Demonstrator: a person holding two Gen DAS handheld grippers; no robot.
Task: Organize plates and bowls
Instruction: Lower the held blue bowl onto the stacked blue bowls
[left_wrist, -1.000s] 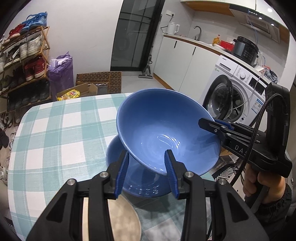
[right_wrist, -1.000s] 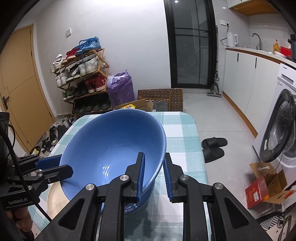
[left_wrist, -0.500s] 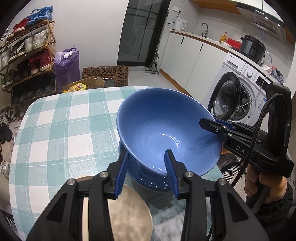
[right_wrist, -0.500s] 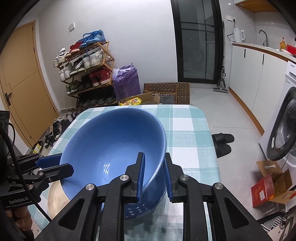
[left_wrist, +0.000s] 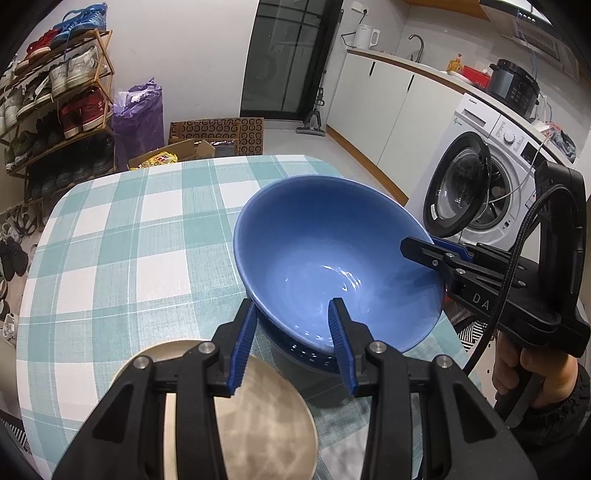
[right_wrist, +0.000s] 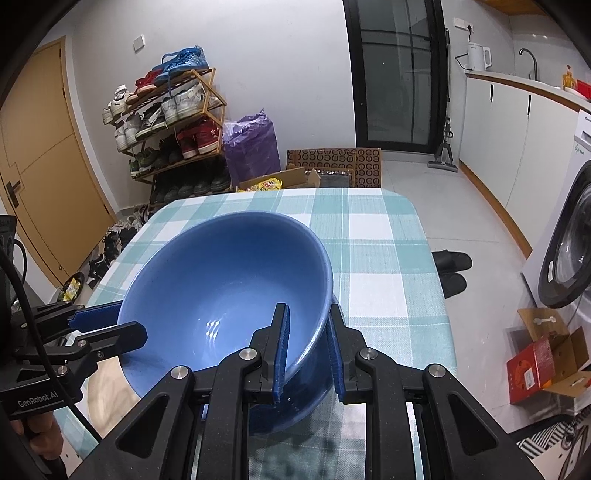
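A large blue bowl (left_wrist: 332, 258) is tilted, held over a second blue bowl (left_wrist: 306, 354) on the checked table. My right gripper (right_wrist: 308, 350) is shut on the upper bowl's rim (right_wrist: 325, 295), one finger inside, one outside. My left gripper (left_wrist: 291, 343) straddles the near rim of the same bowl with its jaws apart; it shows at the left of the right wrist view (right_wrist: 107, 328). The right gripper shows at the right of the left wrist view (left_wrist: 424, 251). A round beige plate (left_wrist: 258, 417) lies under my left gripper.
The green-and-white checked tablecloth (left_wrist: 129, 240) covers the table; its far edge is rounded. A washing machine (left_wrist: 476, 192) stands to the right, a shoe rack (right_wrist: 166, 129) and a purple bag (right_wrist: 251, 147) beyond the table, cardboard boxes (right_wrist: 546, 362) on the floor.
Both grippers and the upper bowl have come down and nearer, so the bowl sits lower over the second bowl. More of the beige plate shows under my left gripper.
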